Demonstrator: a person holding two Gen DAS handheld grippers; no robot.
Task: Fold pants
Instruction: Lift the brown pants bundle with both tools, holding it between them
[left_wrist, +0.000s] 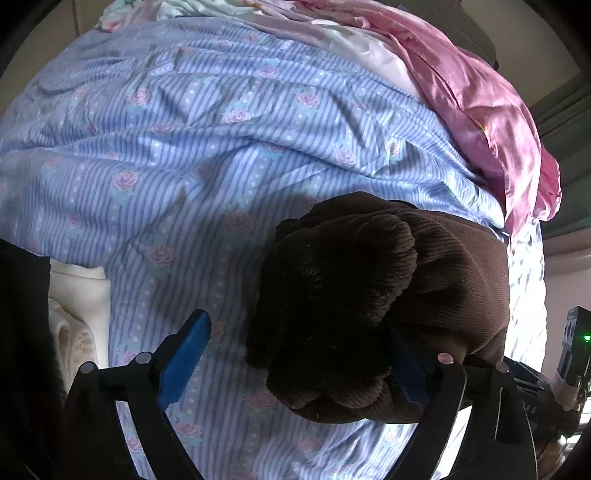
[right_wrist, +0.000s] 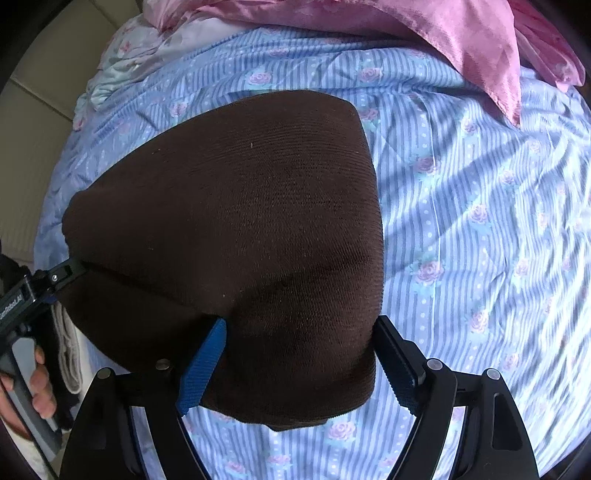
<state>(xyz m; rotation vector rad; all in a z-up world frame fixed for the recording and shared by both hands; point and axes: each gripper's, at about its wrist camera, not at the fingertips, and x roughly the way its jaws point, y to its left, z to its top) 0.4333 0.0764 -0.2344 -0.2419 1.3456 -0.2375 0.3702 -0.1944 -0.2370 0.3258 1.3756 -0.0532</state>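
Here both the left gripper (left_wrist: 295, 354) and right gripper (right_wrist: 303, 354), spread wide, straddle the brown pants (right_wrist: 229, 221).

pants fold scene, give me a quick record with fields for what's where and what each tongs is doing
item: brown pants, bunched into a thick bundle
surface: blue striped bedsheet with a rose print
left tongs: jaws wide apart, pants bundle lying against the right finger, left finger clear of it
right tongs: jaws apart, straddling the near edge of the pants
nearby: pink satin cloth at the far side of the bed; white cloth at the left edge
fold state: bulky, not flat
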